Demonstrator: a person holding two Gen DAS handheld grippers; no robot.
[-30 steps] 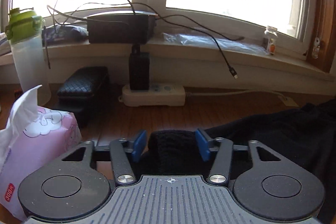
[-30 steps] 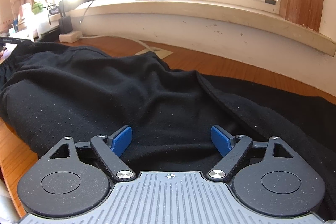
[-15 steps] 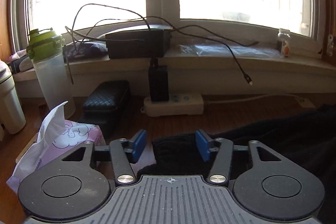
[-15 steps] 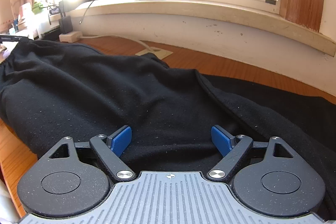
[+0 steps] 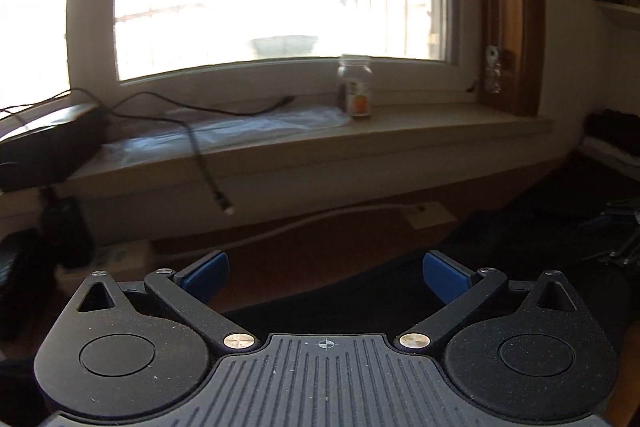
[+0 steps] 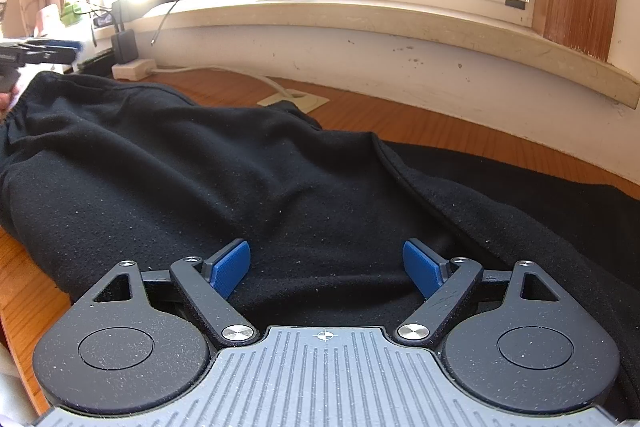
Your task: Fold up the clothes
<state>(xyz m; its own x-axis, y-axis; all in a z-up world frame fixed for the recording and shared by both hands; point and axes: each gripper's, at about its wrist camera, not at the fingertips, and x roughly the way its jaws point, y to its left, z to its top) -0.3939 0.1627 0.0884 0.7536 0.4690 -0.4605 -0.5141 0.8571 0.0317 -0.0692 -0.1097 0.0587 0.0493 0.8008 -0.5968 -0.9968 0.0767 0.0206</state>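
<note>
A black garment (image 6: 224, 179) lies spread over the wooden table (image 6: 420, 123), its gathered waistband at the far left. My right gripper (image 6: 326, 267) rests low over the near part of the cloth; its blue pads (image 6: 230, 267) stand wide apart without pinching it. My left gripper (image 5: 324, 277) has its jaws opening wide, with nothing gripped between them. The garment's edge (image 5: 344, 301) lies just below and in front of it. The left gripper (image 6: 40, 51) also shows at the far left of the right wrist view, above the waistband.
Behind the table runs a window sill (image 5: 360, 143) with a small jar (image 5: 357, 95), a plastic sheet and a dangling black cable (image 5: 200, 155). A white power strip (image 6: 132, 69) and a black adapter sit at the table's back left. A white cable leads to a flat plate (image 6: 294, 99).
My left gripper has let go of the garment's end, opened wide and swung to the right; the tissue pack and bottle have left its view. The right gripper has stayed put.
</note>
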